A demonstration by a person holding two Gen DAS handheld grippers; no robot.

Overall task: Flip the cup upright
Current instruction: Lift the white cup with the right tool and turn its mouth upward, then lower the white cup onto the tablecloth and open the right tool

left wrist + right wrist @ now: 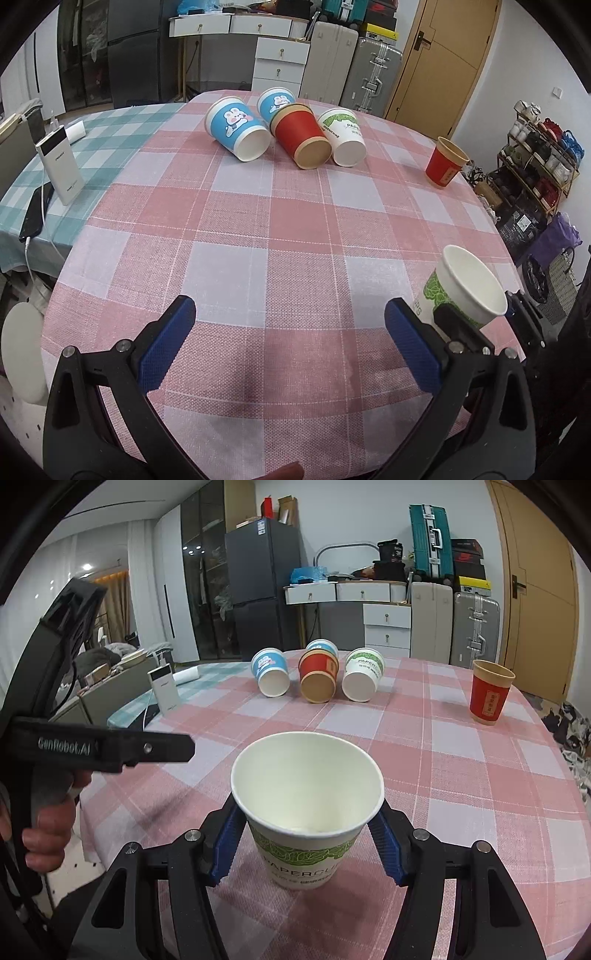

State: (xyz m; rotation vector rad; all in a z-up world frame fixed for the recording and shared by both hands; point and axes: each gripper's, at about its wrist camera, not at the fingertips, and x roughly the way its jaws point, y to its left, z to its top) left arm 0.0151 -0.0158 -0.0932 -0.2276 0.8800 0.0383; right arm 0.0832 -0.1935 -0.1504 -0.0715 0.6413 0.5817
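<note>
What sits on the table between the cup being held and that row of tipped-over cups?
Nothing: both wrist views show only bare checked tablecloth between the held cup and the lying cups.

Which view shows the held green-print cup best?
Right wrist: the green-print cup sits centered, mouth up, between the right gripper pads, print readable. Left wrist shows the same cup only at the right edge, partly hidden.

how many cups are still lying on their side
4, clustered at the table's far side: a blue bunny cup, a second blue cup behind, a red cup, and a white-green cup. More could be hidden behind them.
</note>
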